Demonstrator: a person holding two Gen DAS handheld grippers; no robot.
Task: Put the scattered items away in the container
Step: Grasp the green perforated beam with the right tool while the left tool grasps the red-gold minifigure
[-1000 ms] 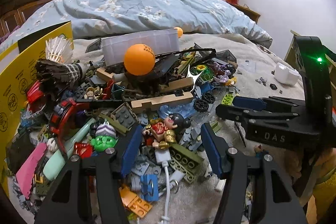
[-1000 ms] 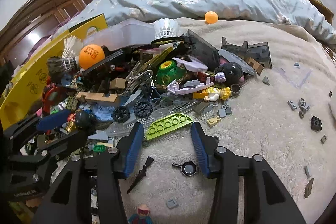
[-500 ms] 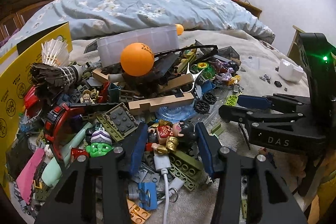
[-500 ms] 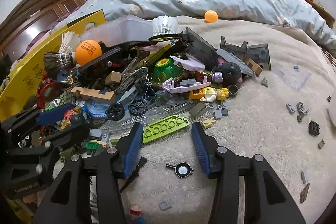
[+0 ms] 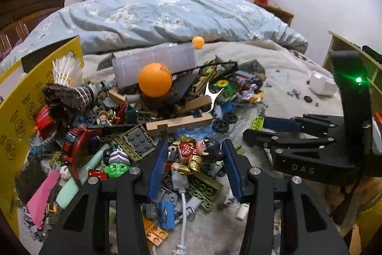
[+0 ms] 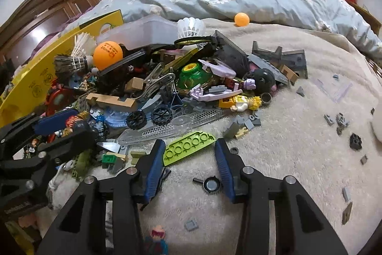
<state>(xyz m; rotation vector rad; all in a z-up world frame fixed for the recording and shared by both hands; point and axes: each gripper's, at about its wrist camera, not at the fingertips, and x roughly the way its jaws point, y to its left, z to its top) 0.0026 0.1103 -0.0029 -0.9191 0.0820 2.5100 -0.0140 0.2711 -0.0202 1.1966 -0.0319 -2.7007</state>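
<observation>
Picking from the toy pile, one piece per tool.
My left tool (image 5: 193,159), spread, straddles the figurine (image 5: 198,154); my right tool (image 6: 188,157) is closing around the green plate (image 6: 188,146), not yet gripped; next, squeeze and lift.

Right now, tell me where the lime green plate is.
In the right wrist view the lime green plate lies flat on the blanket at the pile's near edge, between the closing right gripper fingers, untouched.

Soft indoor light is filling both sharp, evenly lit views, while fisheye bending and black corners are darkening the edges.
</observation>
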